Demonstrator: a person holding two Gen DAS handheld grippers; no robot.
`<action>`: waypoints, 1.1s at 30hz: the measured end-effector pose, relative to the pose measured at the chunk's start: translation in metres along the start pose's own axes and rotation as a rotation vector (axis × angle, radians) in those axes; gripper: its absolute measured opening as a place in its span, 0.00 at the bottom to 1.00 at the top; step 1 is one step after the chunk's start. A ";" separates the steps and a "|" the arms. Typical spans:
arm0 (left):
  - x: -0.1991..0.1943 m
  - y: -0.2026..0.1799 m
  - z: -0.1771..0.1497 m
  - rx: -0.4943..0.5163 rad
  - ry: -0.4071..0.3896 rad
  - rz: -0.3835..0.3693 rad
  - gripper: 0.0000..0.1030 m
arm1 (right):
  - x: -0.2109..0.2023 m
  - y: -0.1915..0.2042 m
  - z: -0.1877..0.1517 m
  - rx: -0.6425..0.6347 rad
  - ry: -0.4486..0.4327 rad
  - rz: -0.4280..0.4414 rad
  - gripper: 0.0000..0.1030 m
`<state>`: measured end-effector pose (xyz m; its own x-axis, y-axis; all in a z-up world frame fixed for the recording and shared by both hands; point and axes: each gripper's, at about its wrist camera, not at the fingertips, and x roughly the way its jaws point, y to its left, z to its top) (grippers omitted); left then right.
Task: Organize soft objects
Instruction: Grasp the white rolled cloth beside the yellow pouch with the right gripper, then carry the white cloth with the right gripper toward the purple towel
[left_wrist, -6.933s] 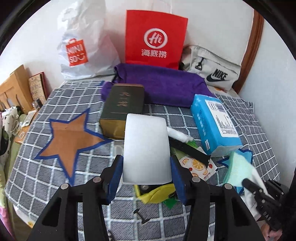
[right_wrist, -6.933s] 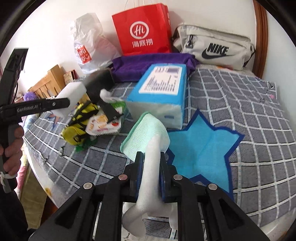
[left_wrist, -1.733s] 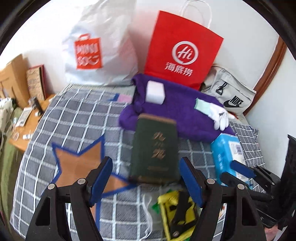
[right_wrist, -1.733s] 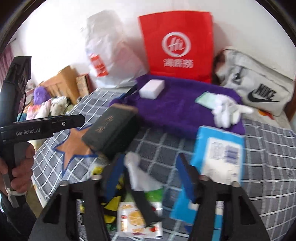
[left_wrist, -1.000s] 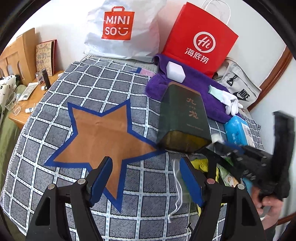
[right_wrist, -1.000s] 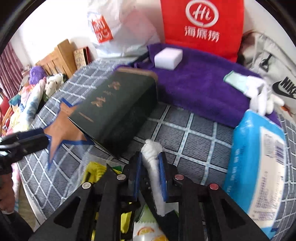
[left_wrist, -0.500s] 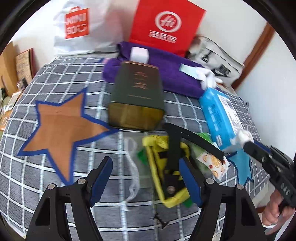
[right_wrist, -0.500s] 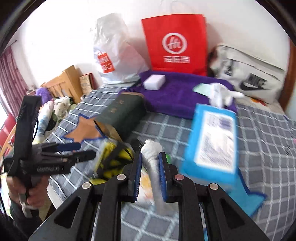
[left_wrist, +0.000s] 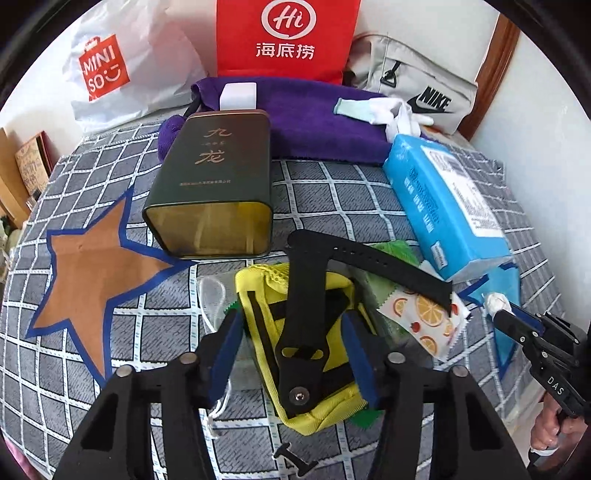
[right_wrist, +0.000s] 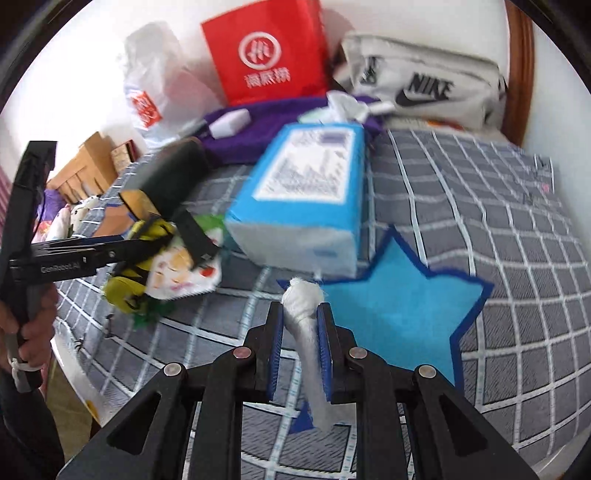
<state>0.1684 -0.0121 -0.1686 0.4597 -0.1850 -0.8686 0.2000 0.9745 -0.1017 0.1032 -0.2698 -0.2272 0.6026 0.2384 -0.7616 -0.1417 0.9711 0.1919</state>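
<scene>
1. Nearest in the left wrist view, the left tool (left_wrist: 291, 354) hangs over a yellow pouch (left_wrist: 306, 350) crossed by a black strap (left_wrist: 314, 295); its blue pads (left_wrist: 227, 350) stand either side of the pouch and the jaws are closing, though contact with the fabric cannot be made out
2. Nearest in the right wrist view, the right tool (right_wrist: 300, 332) is pressed together on one white rolled cloth (right_wrist: 303, 314), whose knotted end pokes out past the tips and whose tail hangs below them
3. That cloth is held above the near tip of the blue star (right_wrist: 399, 314), one of two stars on the checked bedcover (left_wrist: 332, 199); the other is the brown star (left_wrist: 92, 273), bare and open on the left
4. The near edge of the bed runs just under both tools; the stretch of cover right of the blue star is free
5. One fruit-print packet (left_wrist: 424, 317) lies just beside the pouch, under the strap's end
6. Further back stand one dark green tin (left_wrist: 214, 181) and one blue tissue pack (left_wrist: 443, 206), well apart, with open checks between them
7. At the far edge one purple towel (left_wrist: 303, 122) carries one white sponge block (left_wrist: 238, 95) and one white glove (left_wrist: 391, 110)
8. Against the wall lean one red paper bag (left_wrist: 284, 37), one white plastic bag (left_wrist: 122, 70) and one grey waist bag (left_wrist: 417, 92)
</scene>
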 end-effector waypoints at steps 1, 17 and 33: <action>0.002 -0.002 0.000 0.015 0.000 0.013 0.47 | 0.004 -0.001 -0.001 0.000 0.008 0.000 0.18; -0.004 0.017 0.000 -0.032 -0.001 0.011 0.10 | 0.013 -0.005 -0.004 -0.006 -0.019 0.009 0.19; -0.013 0.046 -0.007 -0.123 -0.032 -0.027 0.04 | 0.001 0.001 0.000 -0.017 -0.027 -0.015 0.17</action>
<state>0.1655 0.0357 -0.1652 0.4834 -0.2131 -0.8490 0.1056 0.9770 -0.1852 0.1036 -0.2685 -0.2274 0.6259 0.2235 -0.7472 -0.1458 0.9747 0.1694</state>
